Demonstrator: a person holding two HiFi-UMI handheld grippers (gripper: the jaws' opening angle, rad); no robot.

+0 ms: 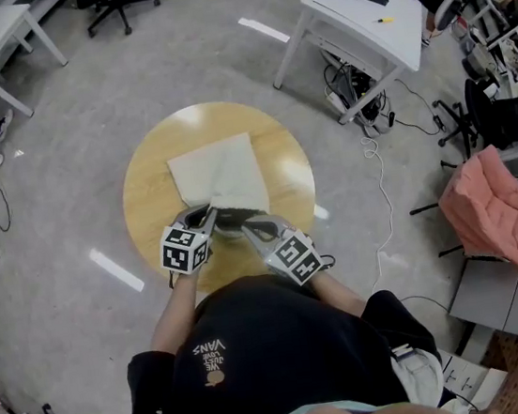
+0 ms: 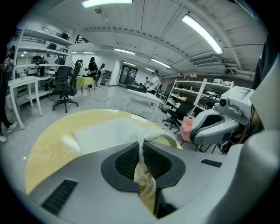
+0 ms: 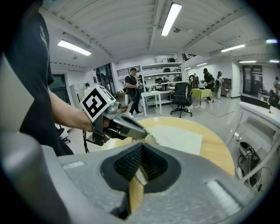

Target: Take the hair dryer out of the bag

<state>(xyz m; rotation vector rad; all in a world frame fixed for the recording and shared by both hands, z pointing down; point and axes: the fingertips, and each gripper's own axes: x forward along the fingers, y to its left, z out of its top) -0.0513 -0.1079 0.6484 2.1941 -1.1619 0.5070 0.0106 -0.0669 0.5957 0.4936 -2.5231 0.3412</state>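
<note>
The round wooden desk (image 1: 149,197) held a flat white bag (image 1: 221,173). The left gripper (image 2: 141,151) was clamped on the bag's near edge. The right gripper (image 3: 141,159), its jaws together, was just beside it. No hair dryer showed.

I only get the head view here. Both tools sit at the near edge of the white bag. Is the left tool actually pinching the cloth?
Observer: Yes. In the left gripper view, the left tool is closed on a bunched fold of the bag.
Operator: And the right tool?
Observer: The right gripper view shows the right tool shut, with a pale sliver low between its jaws. I cannot tell whether that is bag cloth.
</note>
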